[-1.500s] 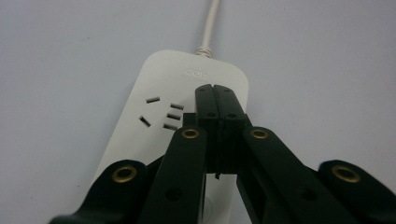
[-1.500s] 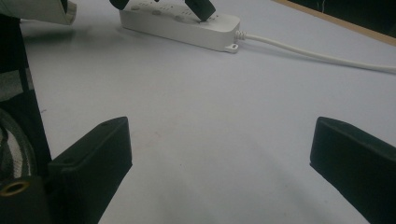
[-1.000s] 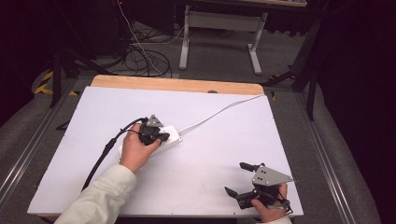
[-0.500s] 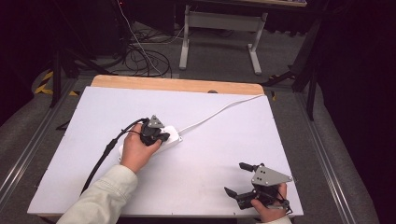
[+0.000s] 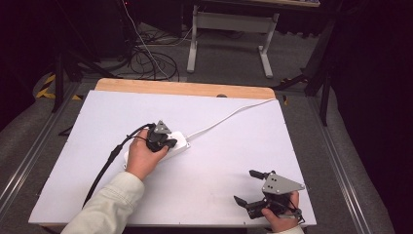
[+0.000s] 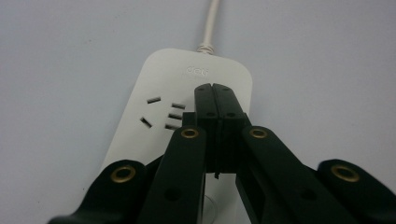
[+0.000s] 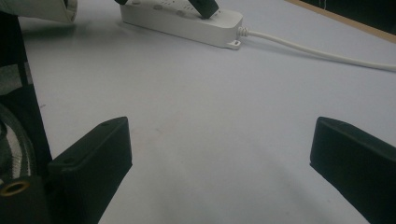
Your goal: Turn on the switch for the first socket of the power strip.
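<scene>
Nearest the person, at the bench's (image 5: 73,161) front right corner, the right hand (image 5: 281,217) holds the right gripper (image 5: 248,187) low over the white surface, its two black fingers (image 7: 88,158) spread wide apart with nothing between them; in the right gripper view only bare bench top lies in that gap. The grey three-cornered plate on this gripper faces up. Farther in, left of centre, a pale sleeve (image 5: 104,207) comes in from the bottom edge and the left hand (image 5: 141,158) grips the left gripper (image 5: 168,143), whose black cable (image 5: 104,168) trails back toward the front left of the bench. This gripper's fingers (image 6: 205,102) are pressed flat together, with no gap between them, and their tips rest over the top face of a white power strip (image 6: 163,84), just beside a group of socket slots (image 6: 163,112); whether the tips actually touch the plastic cannot be told. The power strip lies flat on the bench, well apart from the right gripper, and the hand covers part of it in the high view. From its far end a white cord (image 5: 229,118) runs across the surface toward the far right corner. Beyond the white surface, a strip of bare wood (image 5: 185,88) shows along the far edge of the bench, and past that, dark cables (image 5: 146,61) lie on the grey floor near a metal stand (image 5: 229,22).
</scene>
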A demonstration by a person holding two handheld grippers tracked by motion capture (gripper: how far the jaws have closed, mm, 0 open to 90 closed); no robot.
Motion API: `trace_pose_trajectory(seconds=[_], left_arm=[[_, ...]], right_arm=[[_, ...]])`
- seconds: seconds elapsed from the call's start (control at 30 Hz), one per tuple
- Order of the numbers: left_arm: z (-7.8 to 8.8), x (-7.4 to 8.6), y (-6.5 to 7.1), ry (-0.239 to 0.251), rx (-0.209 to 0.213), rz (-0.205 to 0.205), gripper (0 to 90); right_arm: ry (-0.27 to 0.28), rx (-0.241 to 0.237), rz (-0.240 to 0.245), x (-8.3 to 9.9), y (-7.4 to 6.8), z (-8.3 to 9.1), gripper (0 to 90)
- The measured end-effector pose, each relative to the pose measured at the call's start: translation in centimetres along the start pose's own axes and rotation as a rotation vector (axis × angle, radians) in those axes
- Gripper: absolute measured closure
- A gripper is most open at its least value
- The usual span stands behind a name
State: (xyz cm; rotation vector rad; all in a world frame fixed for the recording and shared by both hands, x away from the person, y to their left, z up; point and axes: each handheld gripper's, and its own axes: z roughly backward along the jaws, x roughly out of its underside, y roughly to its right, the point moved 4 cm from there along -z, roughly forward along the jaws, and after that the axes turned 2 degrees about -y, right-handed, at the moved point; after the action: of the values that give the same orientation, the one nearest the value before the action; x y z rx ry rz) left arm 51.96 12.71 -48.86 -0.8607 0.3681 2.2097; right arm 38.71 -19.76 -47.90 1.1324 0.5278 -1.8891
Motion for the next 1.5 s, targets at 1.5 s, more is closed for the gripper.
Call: trace_pose_trajectory(seconds=[1.5], left_arm=[[6.3, -2.5, 1.8, 0.151, 0.052, -0.023, 59.1]], right_arm=[[0.0, 0.007, -0.01, 0.1, 0.0, 0.1, 6.2]])
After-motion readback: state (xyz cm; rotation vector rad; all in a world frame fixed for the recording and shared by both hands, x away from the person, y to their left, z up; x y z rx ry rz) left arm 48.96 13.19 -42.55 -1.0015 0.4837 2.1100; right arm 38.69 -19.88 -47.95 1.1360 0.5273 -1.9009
